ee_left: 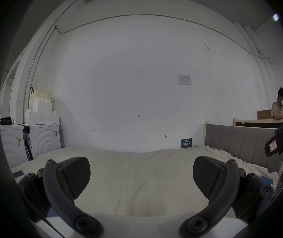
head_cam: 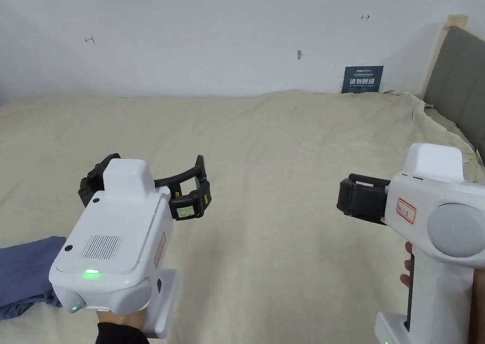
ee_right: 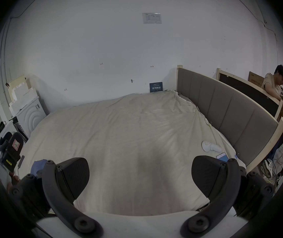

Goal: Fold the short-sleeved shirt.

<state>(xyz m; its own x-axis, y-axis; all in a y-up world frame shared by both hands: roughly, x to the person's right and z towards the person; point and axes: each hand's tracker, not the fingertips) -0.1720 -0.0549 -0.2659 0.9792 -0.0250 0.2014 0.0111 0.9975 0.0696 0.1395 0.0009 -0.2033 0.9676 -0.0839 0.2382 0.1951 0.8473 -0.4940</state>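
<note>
A crumpled blue shirt (head_cam: 26, 271) lies at the near left edge of the bed; a corner of the blue shirt (ee_right: 38, 164) peeks out behind the left jaw in the right gripper view. My left gripper (head_cam: 147, 181) hovers over the cream sheet, to the right of the shirt, open and empty. Its jaws stand wide apart around the left gripper's gap (ee_left: 141, 174). My right gripper (ee_right: 140, 174) is held over the bed's right side, also open with nothing between the jaws. In the head view the right gripper (head_cam: 362, 199) shows side-on.
The bed (head_cam: 284, 136) is covered by a cream sheet and meets a white wall. A grey headboard (ee_right: 226, 107) runs along the right. A small white device (ee_right: 209, 146) and a phone (ee_right: 222, 156) lie near it. White appliances (ee_left: 42, 138) stand left. A person (ee_right: 273, 85) is behind the headboard.
</note>
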